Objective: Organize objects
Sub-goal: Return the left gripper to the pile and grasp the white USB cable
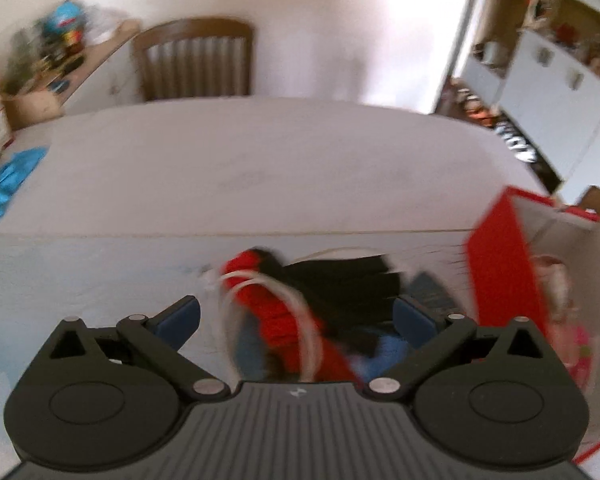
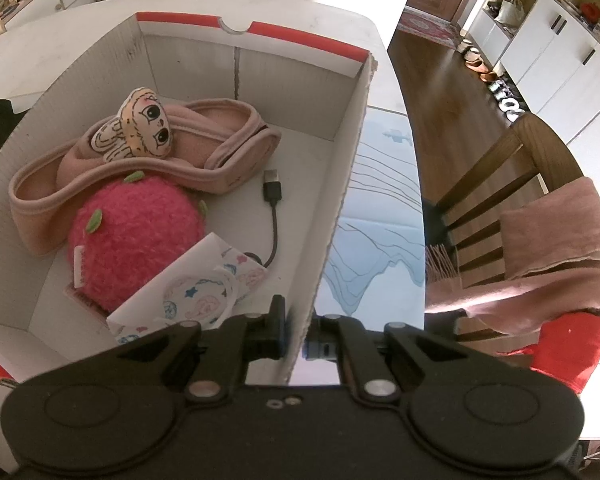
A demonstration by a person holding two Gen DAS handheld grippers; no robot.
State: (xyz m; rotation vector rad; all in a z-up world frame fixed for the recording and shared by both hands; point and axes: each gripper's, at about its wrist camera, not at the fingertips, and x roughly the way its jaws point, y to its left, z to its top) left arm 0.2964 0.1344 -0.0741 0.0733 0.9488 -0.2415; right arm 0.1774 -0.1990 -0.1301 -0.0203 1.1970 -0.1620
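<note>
Left wrist view, heavily blurred: the left gripper (image 1: 296, 312) stands with its jaws spread wide and nothing pressed between the blue pads (image 1: 178, 320). Below and beyond the fingers lies a heap of red and black cloth (image 1: 300, 292) with a pale looped cord (image 1: 256, 280) across it, resting on the white table (image 1: 260, 168); whether either pad touches the heap cannot be told. At the right edge stands the red-and-white cardboard box (image 1: 500, 264), just beside the heap. A wooden chair (image 1: 194, 60) stands at the far side of the table, and a blue cloth (image 1: 10, 184) lies at the left edge. Right wrist view, sharp: the right gripper (image 2: 296, 336) is clamped narrow on the near right wall of the cardboard box, one finger inside and one outside. The box sits on the table, its top open. Inside lie a pink headband (image 2: 220, 152) bearing a doll-face patch (image 2: 148, 124), a fuzzy pink strawberry plush (image 2: 136, 232) just in front of it and touching it, a black USB cable (image 2: 274, 208) on the box floor to the right, and a white patterned packet (image 2: 192, 288) leaning on the plush nearest the gripper. Right of the box lies a blue-patterned mat (image 2: 372, 208). Beyond the table edge a second wooden chair (image 2: 512, 168) carries a pink scarf (image 2: 556, 240) over its back.
</note>
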